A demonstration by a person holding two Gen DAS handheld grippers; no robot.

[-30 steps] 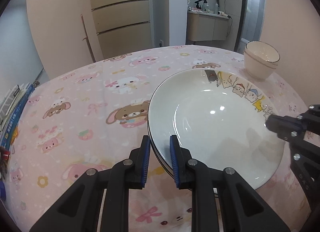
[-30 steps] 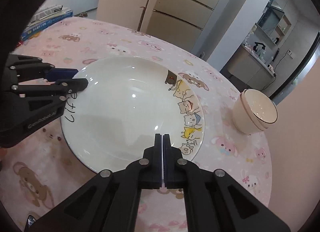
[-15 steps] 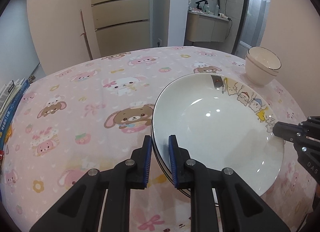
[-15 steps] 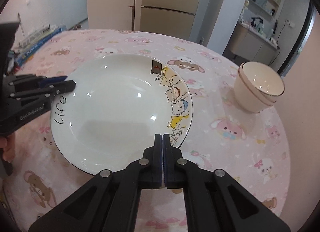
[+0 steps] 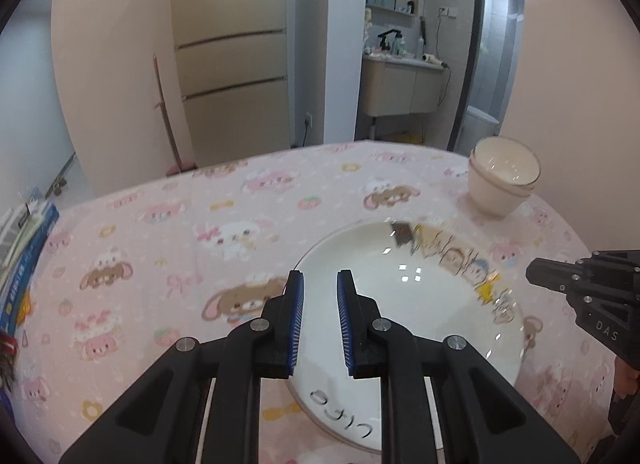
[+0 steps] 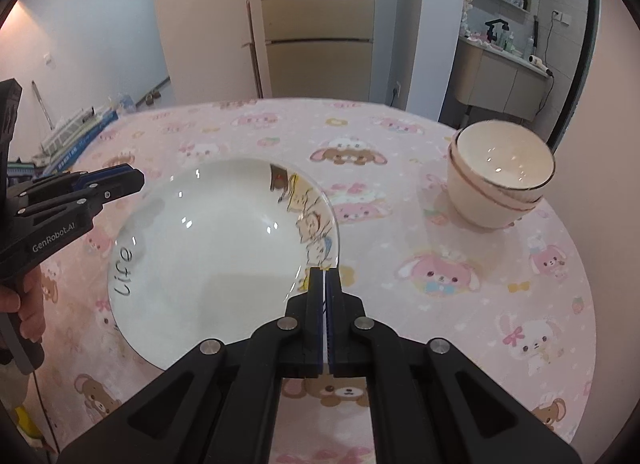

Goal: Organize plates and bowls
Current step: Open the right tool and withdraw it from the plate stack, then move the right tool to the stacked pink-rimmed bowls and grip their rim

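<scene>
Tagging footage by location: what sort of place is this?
Probably a home dining area: a round table with a pink cartoon tablecloth, a beige multi-door fridge, and a washroom vanity with tap beyond.

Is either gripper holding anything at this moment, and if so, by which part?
Nothing is held. The left gripper is open above the plate. The right gripper is shut just off the plate's cartoon-printed rim, with nothing between its fingers.

Plate (image 5: pixel 412 328) near rim hidden behind left fingers (image 5: pixel 295 320); cartoons blurred

Glossy ceramic-looking plate (image 6: pixel 208 248) and bowls (image 6: pixel 500 180) on a smooth, perhaps plastic-coated tablecloth (image 6: pixel 460 304).
</scene>
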